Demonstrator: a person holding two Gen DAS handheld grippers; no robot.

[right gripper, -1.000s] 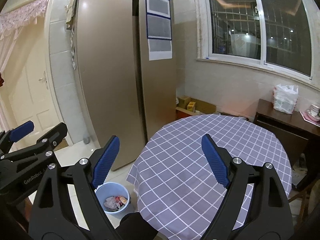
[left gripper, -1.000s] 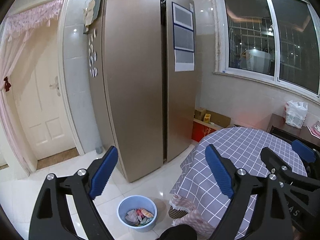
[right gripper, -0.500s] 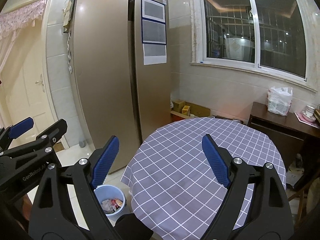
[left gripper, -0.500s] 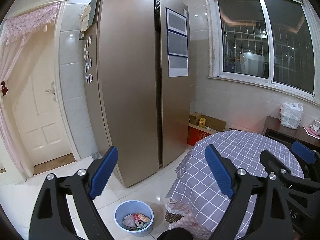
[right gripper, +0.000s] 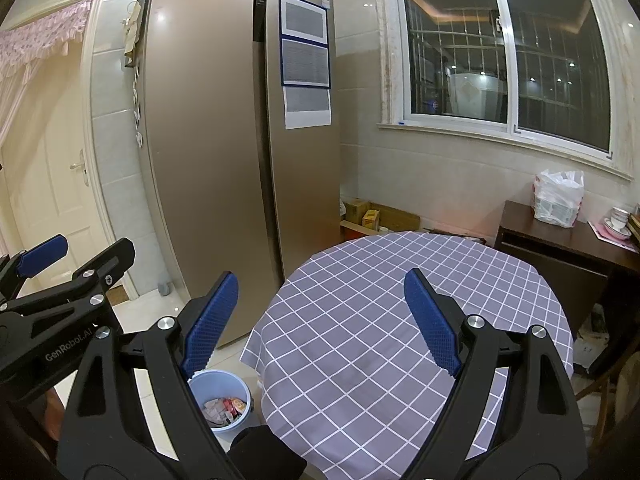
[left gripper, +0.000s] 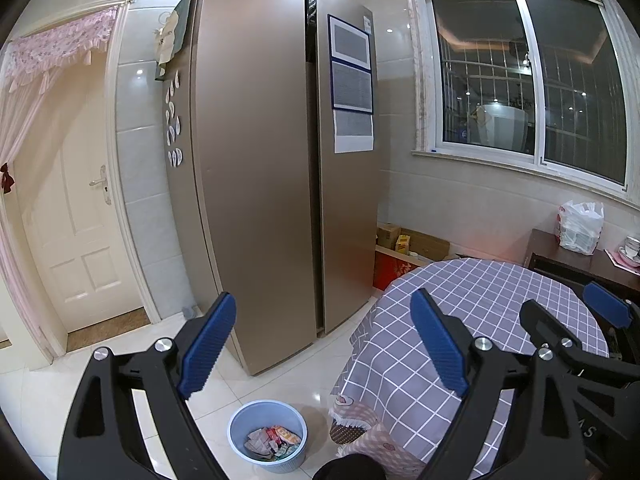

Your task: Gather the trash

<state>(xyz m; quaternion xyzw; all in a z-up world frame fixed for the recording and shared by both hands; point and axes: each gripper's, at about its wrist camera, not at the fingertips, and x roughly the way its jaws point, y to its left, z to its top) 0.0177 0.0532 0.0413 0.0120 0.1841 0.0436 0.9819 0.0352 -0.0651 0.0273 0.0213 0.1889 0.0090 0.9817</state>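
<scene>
Trash (left gripper: 273,443) lies in the blue bin (left gripper: 267,434) on the floor beside the checked round table (right gripper: 400,320); bin sits lower in both views than a second ago, more refrigerator (left gripper: 260,160) top showing. Left gripper (left gripper: 322,344) and right gripper (right gripper: 320,322): fingers spread, holding nothing

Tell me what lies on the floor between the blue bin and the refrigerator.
Only bare white floor tiles lie between the blue bin and the refrigerator; the left wrist view shows this best.
</scene>
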